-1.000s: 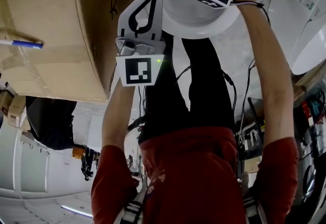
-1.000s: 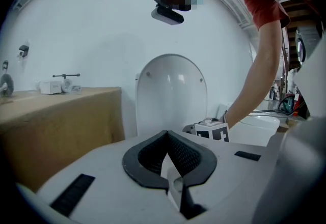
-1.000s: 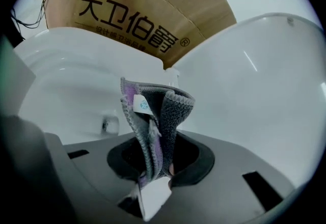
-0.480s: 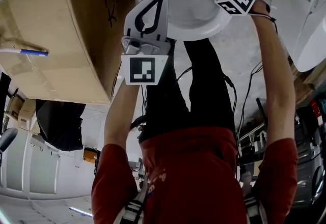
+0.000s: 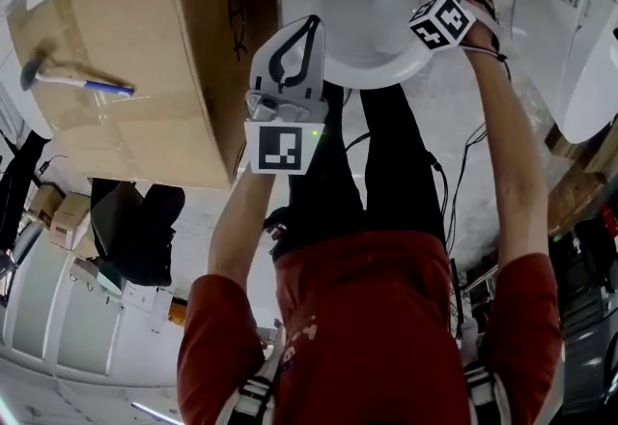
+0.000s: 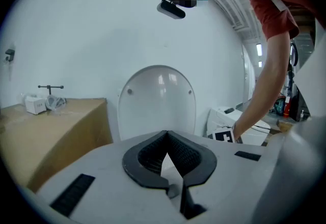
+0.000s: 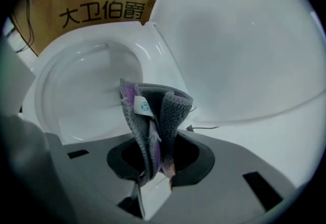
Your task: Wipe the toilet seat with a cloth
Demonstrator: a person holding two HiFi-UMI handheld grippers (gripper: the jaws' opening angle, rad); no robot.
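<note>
Outfit is a red short-sleeved shirt point(image 5: 367, 317), black trousers point(image 5: 386, 172) and black-and-white webbing straps point(image 5: 253, 394) at the bottom of the frame. The left claw point(image 5: 307, 25) is a pale grey shell with black ribbed pads forming a pointed loop, plus a white cube point(image 5: 283, 147) with a black square marker and a tiny green light beside it. The right claw point(image 7: 158, 164) has a similar marker cube point(image 5: 442, 21) and a dark wrist strap point(image 5: 478, 3).

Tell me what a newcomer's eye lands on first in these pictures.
First comes the grey and purple cloth pinched in the right tongs, at the rim of the white toilet, whose lid is raised. Next is the big cardboard box close beside the toilet, on the left in the head view. The left tongs are shut and empty, near the bowl's front.
</note>
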